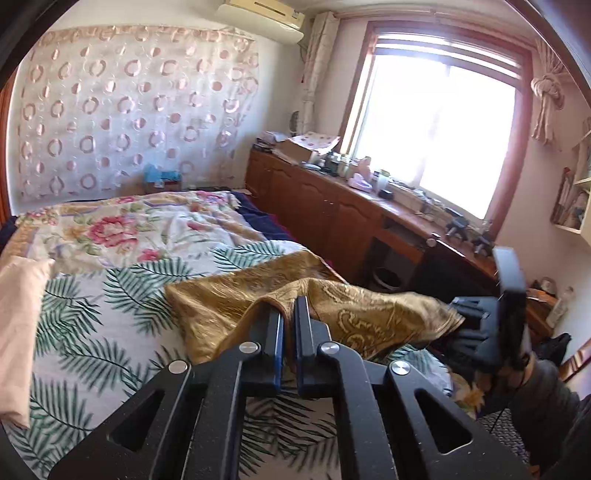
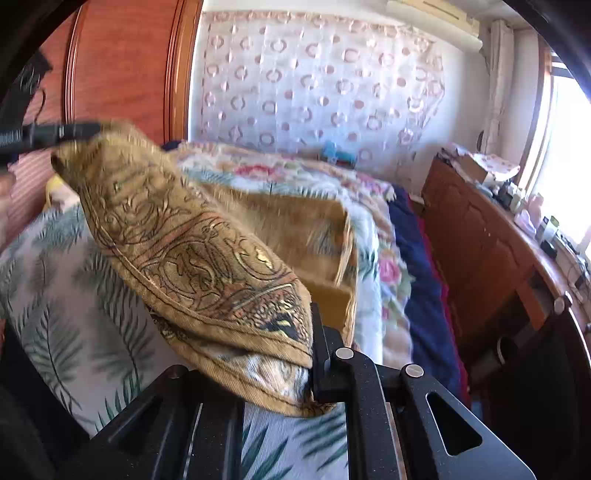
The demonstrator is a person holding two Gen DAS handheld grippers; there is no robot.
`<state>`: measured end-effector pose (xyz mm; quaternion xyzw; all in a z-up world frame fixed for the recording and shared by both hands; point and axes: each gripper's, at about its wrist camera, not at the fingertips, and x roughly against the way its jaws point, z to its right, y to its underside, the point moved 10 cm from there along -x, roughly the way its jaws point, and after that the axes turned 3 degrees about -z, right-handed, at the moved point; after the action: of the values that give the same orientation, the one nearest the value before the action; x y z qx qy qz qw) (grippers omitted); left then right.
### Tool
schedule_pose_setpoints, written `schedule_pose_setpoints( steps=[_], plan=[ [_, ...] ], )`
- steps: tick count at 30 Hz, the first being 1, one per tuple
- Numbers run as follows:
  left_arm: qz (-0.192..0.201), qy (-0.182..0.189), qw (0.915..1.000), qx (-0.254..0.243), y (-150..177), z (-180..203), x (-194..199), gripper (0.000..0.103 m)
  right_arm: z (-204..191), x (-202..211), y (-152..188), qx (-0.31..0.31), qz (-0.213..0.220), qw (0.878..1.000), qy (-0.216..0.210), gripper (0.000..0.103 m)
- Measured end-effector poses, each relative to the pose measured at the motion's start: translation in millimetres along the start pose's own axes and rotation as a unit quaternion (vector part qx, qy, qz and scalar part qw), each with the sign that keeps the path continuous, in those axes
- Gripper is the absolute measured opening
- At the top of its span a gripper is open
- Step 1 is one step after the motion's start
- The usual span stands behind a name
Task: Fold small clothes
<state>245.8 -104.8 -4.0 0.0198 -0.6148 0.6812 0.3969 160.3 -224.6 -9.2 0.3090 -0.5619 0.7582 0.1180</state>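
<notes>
The left gripper (image 1: 289, 314) has its jaws nearly closed, pinching an edge of the cloth (image 1: 325, 314) between the two fingers; a narrow gap remains, filled by fabric. The right gripper (image 2: 310, 350) is clamped on another corner of the same cloth (image 2: 192, 243): the fabric drapes over and hides its left finger, while the right finger (image 2: 325, 354) shows, pressed against the hem. In the left view the right gripper (image 1: 480, 328) appears at the far end of the cloth, blurred. In the right view the left gripper (image 2: 55, 134) appears at the upper left, also blurred, touching the cloth's far corner. The cloth is gold with a paisley pattern; it hangs raised between the two grippers, and its far part rests on the bed (image 1: 110, 295). The bed carries a white sheet with green palm leaves; beyond it lies a floral quilt (image 1: 122, 229) and a dark blue blanket (image 2: 424, 295) along the edge. A pale pillow (image 1: 18, 332) lies at the left. Behind the bed hangs a curtain (image 1: 129, 110) with pink rings. A wooden cabinet (image 1: 332, 214) with cluttered top runs under a bright window (image 1: 436, 129). An air conditioner (image 1: 262, 18) sits high on the wall
</notes>
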Motion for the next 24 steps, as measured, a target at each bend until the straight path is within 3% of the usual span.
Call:
schedule_pose_setpoints(
  steps=[7,15,20,22,24],
  plan=[
    [-0.012,-0.044,0.9990,0.001,-5,-34,-18,0.006,8,-17,-55,0.022,0.028,0.999,-0.003,0.011],
    [-0.052,-0.062,0.9965,0.022,1,-73,-54,0.006,23,-86,-94,-0.012,0.009,0.999,-0.051,0.011],
    [-0.064,-0.082,0.9941,0.032,0,-97,-67,0.024,39,-117,-101,-0.012,-0.017,0.998,-0.061,0.011],
    [-0.061,-0.078,0.9946,0.032,-4,-100,-66,0.041,43,-128,-105,-0.015,-0.034,0.997,-0.068,0.012],
    [-0.060,-0.072,0.9951,0.031,-6,-103,-66,0.051,45,-136,-110,-0.015,-0.046,0.996,-0.074,0.016]
  ],
)
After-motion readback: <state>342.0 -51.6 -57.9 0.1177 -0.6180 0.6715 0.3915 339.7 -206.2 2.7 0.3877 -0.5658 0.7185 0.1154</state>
